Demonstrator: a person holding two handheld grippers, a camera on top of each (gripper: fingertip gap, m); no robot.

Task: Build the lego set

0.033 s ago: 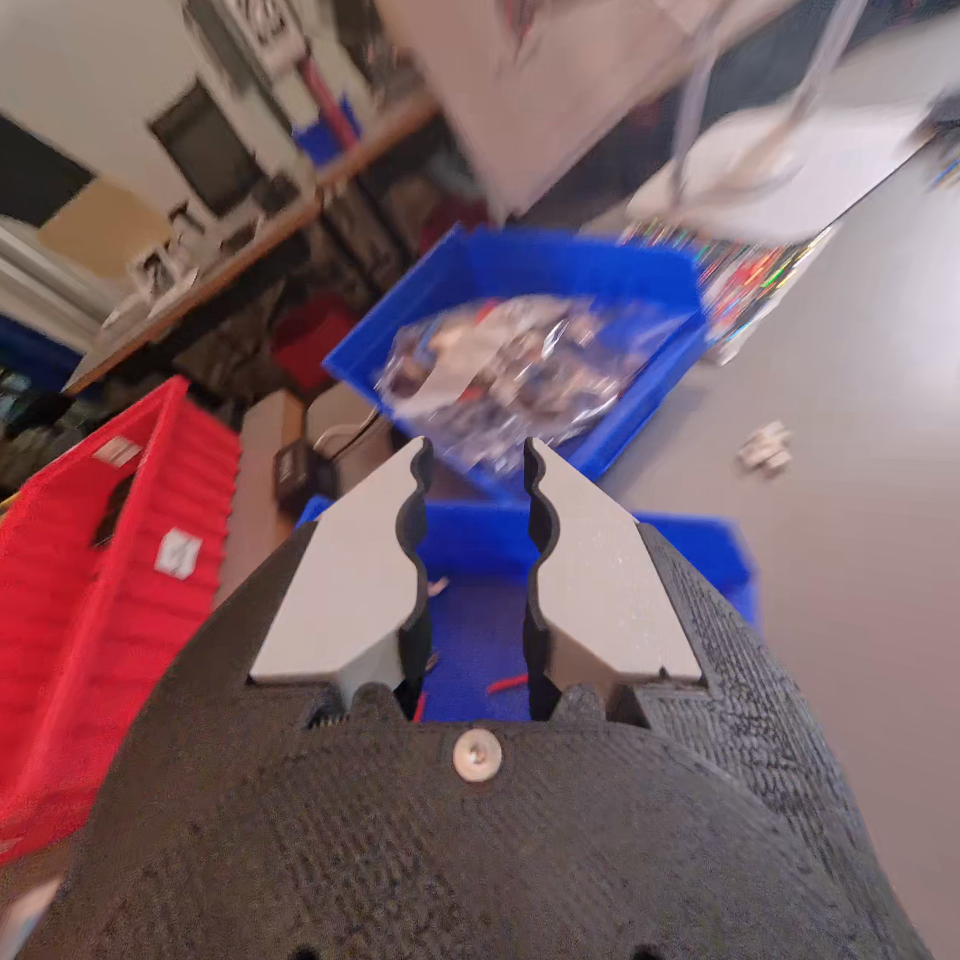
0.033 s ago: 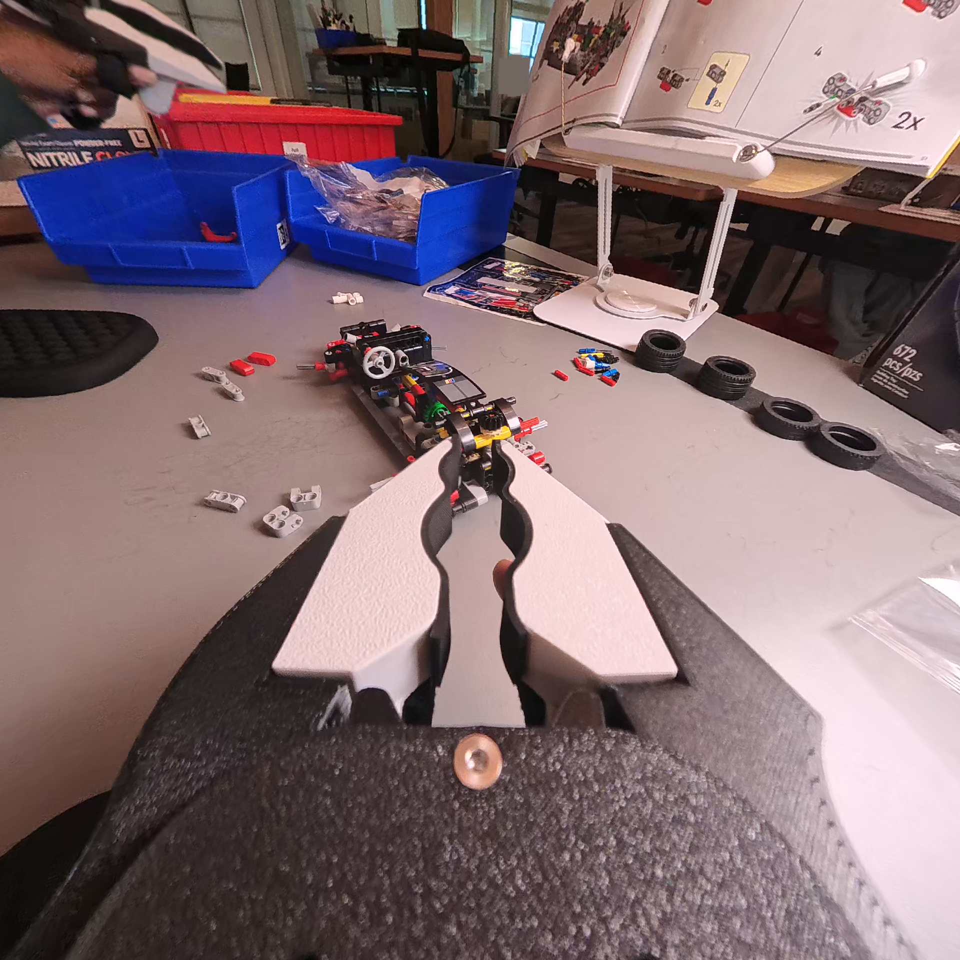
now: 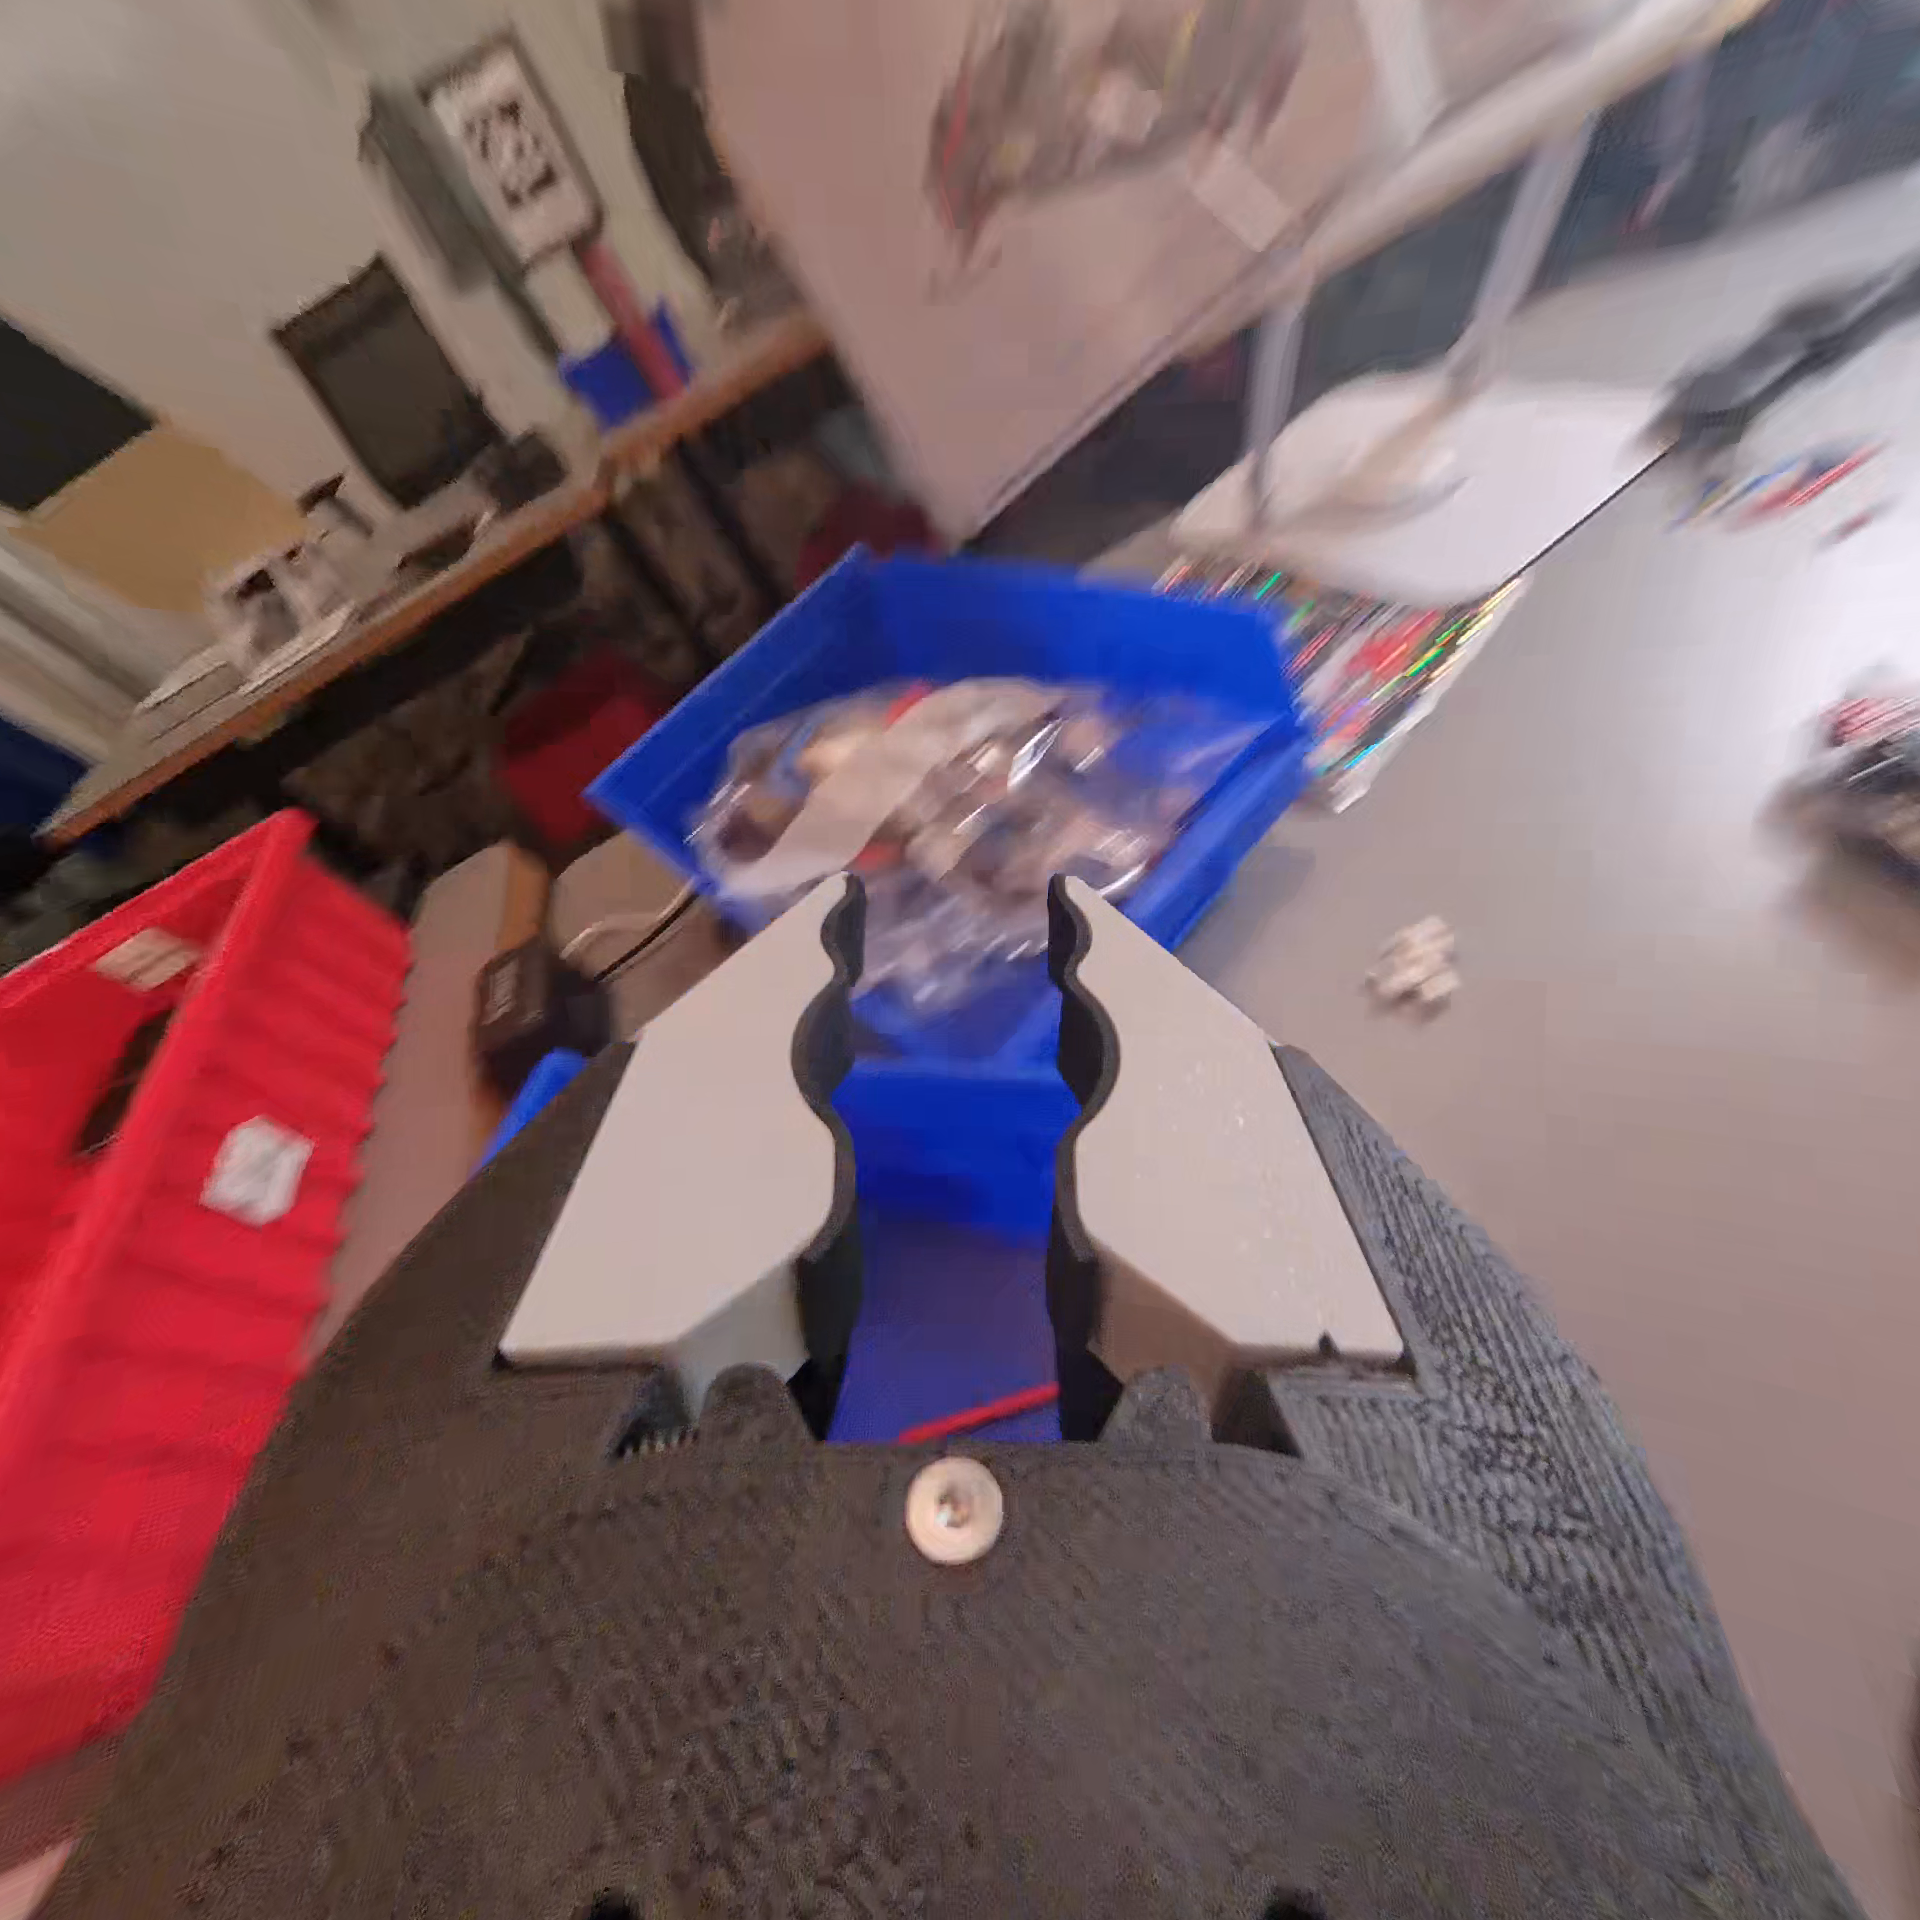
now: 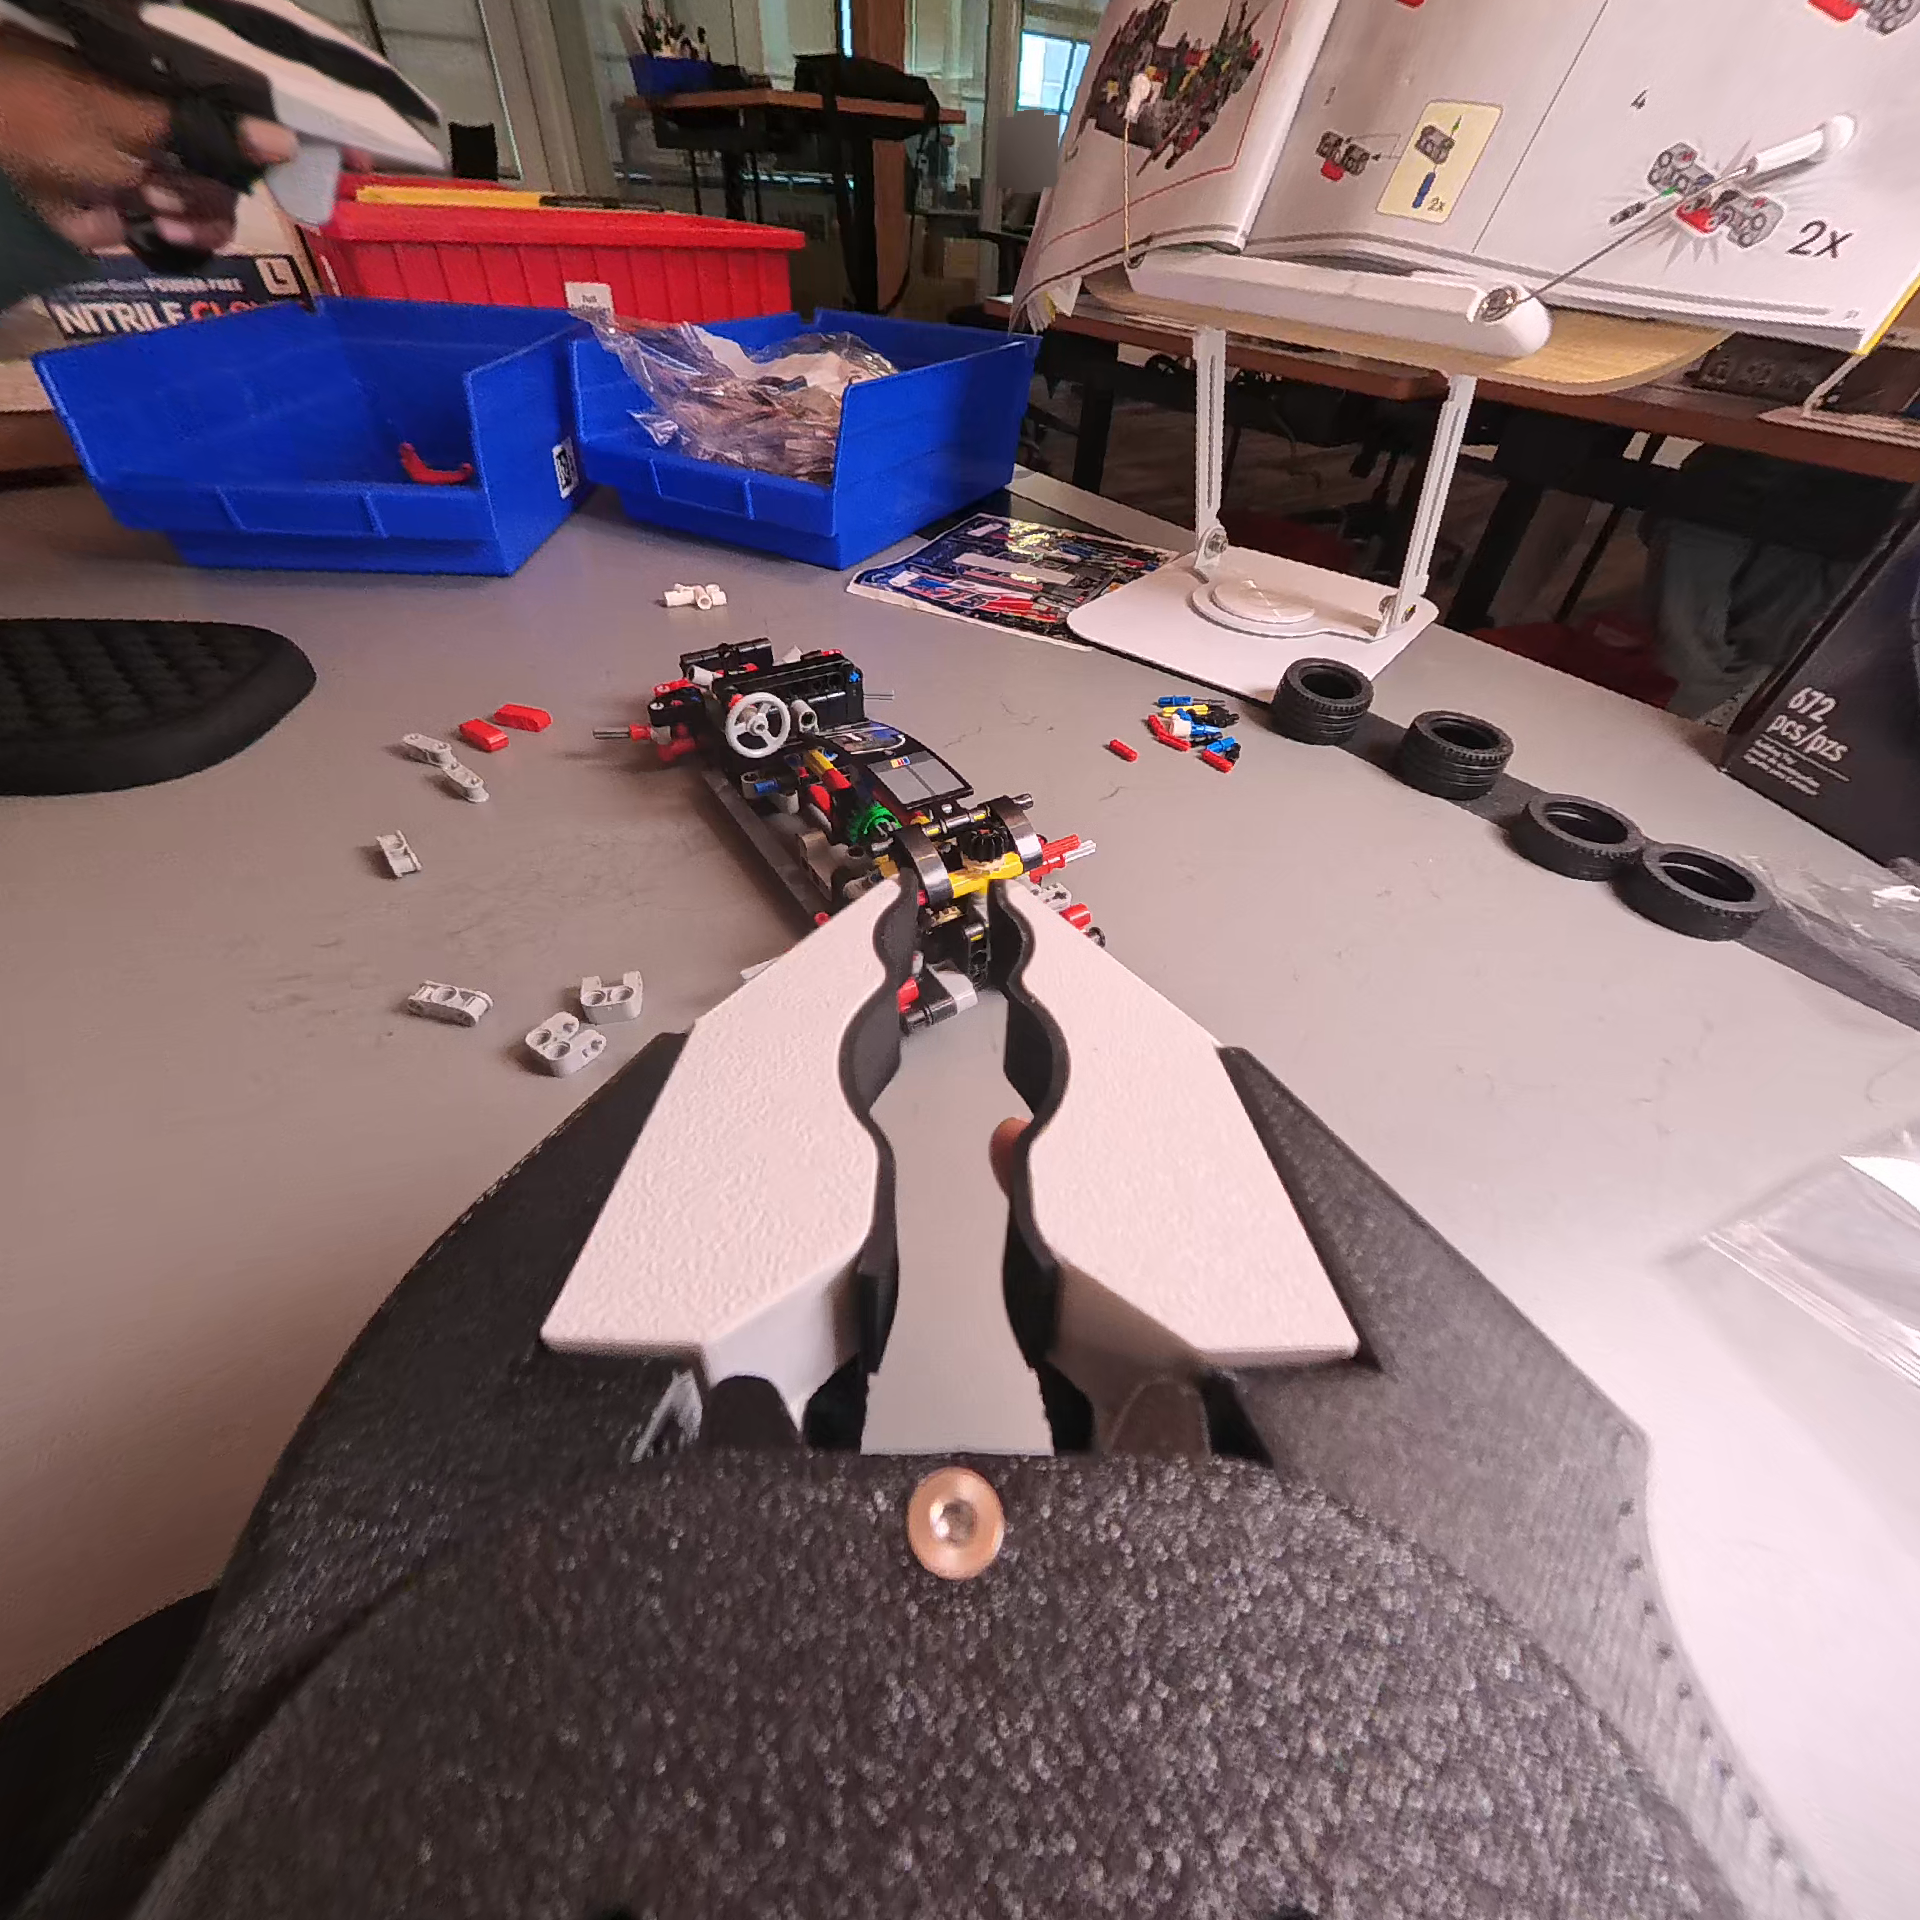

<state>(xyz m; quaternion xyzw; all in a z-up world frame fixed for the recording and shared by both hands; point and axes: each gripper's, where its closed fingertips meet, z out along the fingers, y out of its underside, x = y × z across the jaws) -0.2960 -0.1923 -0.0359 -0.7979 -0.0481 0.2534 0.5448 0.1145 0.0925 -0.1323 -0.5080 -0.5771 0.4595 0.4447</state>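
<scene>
- Hovering with left gripper [image 3: 951,925] spread and empty above the near blue bin [image 3: 935,1143], a red piece [image 3: 982,1408] lying just below it.
- Resting right gripper [image 4: 951,914] spread, nothing pinched, its tips flanking the near end of the car frame [image 4: 831,769] on the table [image 4: 1351,1039].
- Probably handling light and stiff but fragile at the joints: gripping across the frame's sturdy side beams, avoiding protruding pins.
</scene>
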